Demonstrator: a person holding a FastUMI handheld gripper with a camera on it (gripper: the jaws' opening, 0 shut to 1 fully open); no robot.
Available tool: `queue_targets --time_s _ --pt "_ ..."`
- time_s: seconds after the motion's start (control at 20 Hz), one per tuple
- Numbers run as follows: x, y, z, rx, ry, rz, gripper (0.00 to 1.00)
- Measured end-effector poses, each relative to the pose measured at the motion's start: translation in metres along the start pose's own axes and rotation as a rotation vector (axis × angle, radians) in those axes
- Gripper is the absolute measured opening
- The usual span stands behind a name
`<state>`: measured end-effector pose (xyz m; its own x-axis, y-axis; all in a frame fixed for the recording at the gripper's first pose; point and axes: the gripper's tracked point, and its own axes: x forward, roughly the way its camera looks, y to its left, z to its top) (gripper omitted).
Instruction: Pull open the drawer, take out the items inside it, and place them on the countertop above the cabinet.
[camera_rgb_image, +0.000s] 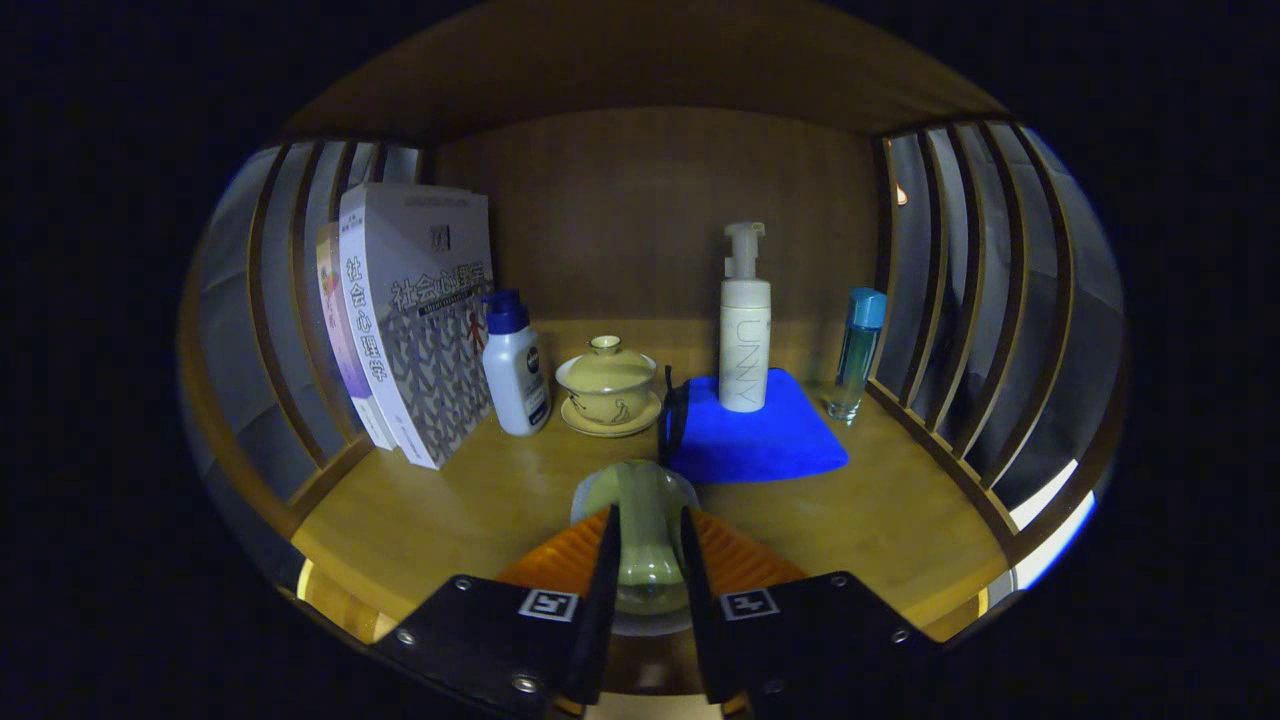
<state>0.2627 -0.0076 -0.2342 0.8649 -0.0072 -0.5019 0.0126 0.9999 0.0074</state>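
Observation:
My gripper (648, 516) is shut on a pale green glossy item (645, 500) with a narrow waist, which both fingers press from the sides. It sits low over the front part of the wooden countertop (450, 510); I cannot tell whether it touches the wood. Its far end points toward a blue cloth (760, 440) and a lidded tea bowl (607, 385).
Standing books (415, 320) lean at the left, with a white bottle with a blue cap (515, 365) beside them. A white pump bottle (745, 330) stands on the cloth, a clear bottle with a teal cap (858, 350) to its right. Slatted wooden sides (960, 300) and a back panel enclose the shelf.

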Motion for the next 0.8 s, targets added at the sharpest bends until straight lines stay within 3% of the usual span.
queue_targets --time_s 0.05,0.2,0.4,0.5,0.65,0.8 --pt "-0.005 -0.001 0.003 0.015 -0.017 0.001 0.44" --pt "-0.036 0.002 0.022 0.100 -0.121 0.038 0.97" --pt "-0.113 0.002 0.054 0.106 -0.291 0.035 0.96" --pt "-0.156 0.004 0.060 0.048 -0.390 0.013 0.95" --pt "-0.219 0.015 0.051 -0.050 -0.496 -0.018 0.95" --pt "-0.267 0.035 0.020 -0.060 -0.529 -0.022 0.96"
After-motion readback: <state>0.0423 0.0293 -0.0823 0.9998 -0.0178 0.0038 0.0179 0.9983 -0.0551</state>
